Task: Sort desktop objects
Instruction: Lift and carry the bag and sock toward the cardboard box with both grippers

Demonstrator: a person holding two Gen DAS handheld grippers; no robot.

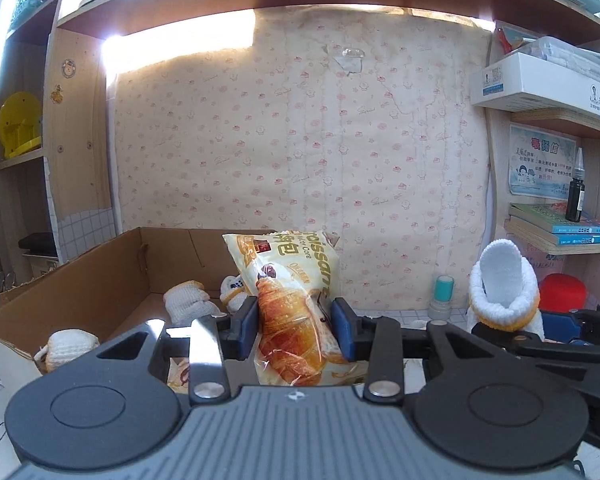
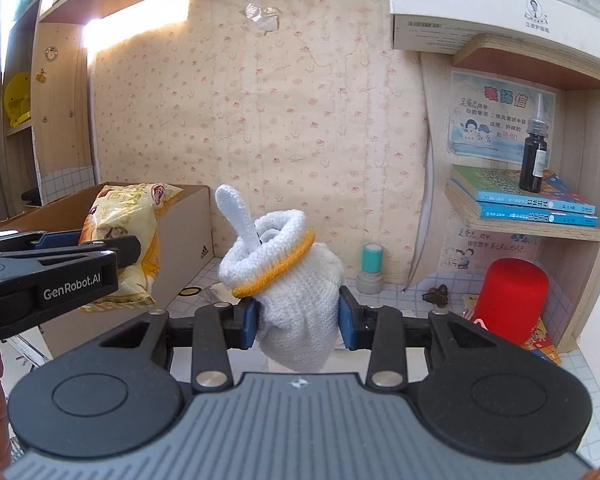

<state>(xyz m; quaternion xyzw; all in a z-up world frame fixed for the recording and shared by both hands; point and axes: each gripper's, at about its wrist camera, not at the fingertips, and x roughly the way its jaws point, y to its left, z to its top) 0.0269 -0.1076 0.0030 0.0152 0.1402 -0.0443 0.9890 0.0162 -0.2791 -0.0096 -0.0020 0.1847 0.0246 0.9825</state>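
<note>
Left wrist view has the left hand-held gripper (image 1: 295,326) clamped on a yellow croissant packet (image 1: 290,304), blue pads pressing in on both sides, with the packet standing upright and lifted in front of an open cardboard box (image 1: 100,276). Inside that box you can see a few rolled-up white knit gloves (image 1: 188,304) with yellow cuffs lying on the bottom. Over on the right edge of that same view the right hand-held gripper (image 1: 508,320) shows up too, holding its own bundle. Right wrist view makes it clearer: the right one (image 2: 296,322) is squeezed shut on a balled-up white glove (image 2: 288,276) with a yellow band, one finger of it poking up, held off the tiled tabletop (image 2: 384,300). Behind it sit a teal-capped stamp (image 2: 371,268) near the wall and a red cylinder (image 2: 512,300) further right, below a shelf with blue books (image 2: 532,200) and a dark dropper bottle (image 2: 534,152) standing on them.
</note>
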